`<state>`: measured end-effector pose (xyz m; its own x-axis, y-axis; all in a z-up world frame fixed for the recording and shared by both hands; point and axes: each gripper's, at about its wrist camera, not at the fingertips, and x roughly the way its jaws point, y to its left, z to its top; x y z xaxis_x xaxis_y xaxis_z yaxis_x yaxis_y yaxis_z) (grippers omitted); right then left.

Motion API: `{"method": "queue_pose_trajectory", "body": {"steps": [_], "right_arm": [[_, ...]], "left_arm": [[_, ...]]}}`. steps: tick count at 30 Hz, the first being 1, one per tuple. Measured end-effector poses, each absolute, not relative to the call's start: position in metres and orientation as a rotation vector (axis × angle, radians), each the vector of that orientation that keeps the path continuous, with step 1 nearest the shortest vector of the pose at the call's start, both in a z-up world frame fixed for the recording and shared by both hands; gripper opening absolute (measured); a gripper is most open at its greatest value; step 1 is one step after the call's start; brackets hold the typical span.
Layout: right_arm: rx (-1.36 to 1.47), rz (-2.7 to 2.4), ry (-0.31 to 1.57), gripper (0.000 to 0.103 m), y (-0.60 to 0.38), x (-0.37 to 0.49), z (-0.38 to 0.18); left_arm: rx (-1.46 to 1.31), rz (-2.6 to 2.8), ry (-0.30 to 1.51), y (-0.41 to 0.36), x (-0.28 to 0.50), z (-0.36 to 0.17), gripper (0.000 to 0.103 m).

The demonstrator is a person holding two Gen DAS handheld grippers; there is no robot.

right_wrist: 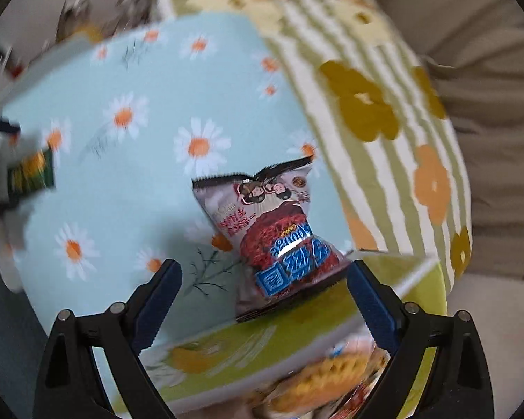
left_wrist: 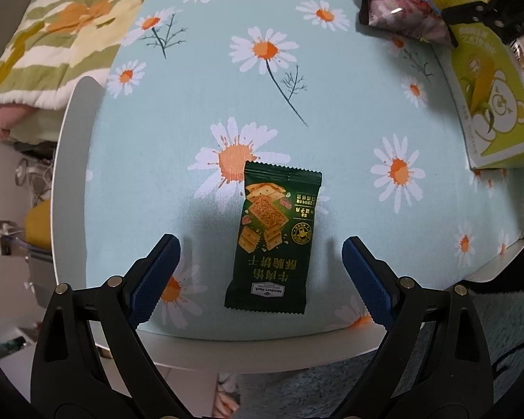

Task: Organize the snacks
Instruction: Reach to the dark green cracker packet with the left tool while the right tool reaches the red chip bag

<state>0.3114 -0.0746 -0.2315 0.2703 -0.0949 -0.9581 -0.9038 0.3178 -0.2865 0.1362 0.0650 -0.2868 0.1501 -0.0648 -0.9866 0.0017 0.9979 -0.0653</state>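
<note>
two open grippers above the daisy cloth

landmark: the green box [left_wrist: 496, 104] at the right edge of the daisy tablecloth [left_wrist: 199, 104]. well left of the box, the left gripper [left_wrist: 262, 272] hangs with jaws spread and nothing clamped, the dark green cracker packet [left_wrist: 274, 241] lying flat on the cloth between its fingers, untouched. nearer the box, the grey-and-red snack bag [right_wrist: 279, 237] leans against the box rim. the right gripper [right_wrist: 263, 286] is also released, its fingers either side of that bag's lower end, empty.
</note>
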Motion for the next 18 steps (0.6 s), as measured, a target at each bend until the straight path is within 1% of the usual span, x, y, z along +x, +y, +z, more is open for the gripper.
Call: {"method": "queue_pose_trajectory", "body": {"steps": [2,6,8,11,13,15,18], "right_arm": [[-1.182,0.743,1.194,0.094,-0.074,0.323,-0.244],[-1.269,0.732,1.196,0.094,-0.070,0.343,-0.255],[-1.286,0.757,1.215,0.094,-0.064,0.348,-0.255],[-1.304,0.792,1.269,0.094,-0.055,0.353,-0.262],[-1.315,0.814,1.303,0.094,-0.051,0.355,-0.267],[-1.313,0.826,1.325,0.094,-0.046,0.352,-0.269],[-1.304,0.833,1.369,0.094,-0.042,0.357,-0.277]], "left_arm": [[-0.037,-0.041,1.437,0.063,0.138,-0.291,0.092],[-0.023,-0.038,1.486,0.061,0.142,-0.303,0.083],[-0.028,-0.035,1.504,0.065,0.145,-0.308,0.080],[-0.020,-0.033,1.509,0.065,0.147,-0.309,0.080],[-0.002,-0.027,1.512,0.064,0.149,-0.310,0.077],[0.020,-0.024,1.507,0.062,0.149,-0.308,0.067],[0.014,-0.017,1.507,0.063,0.151,-0.304,0.055]]}}
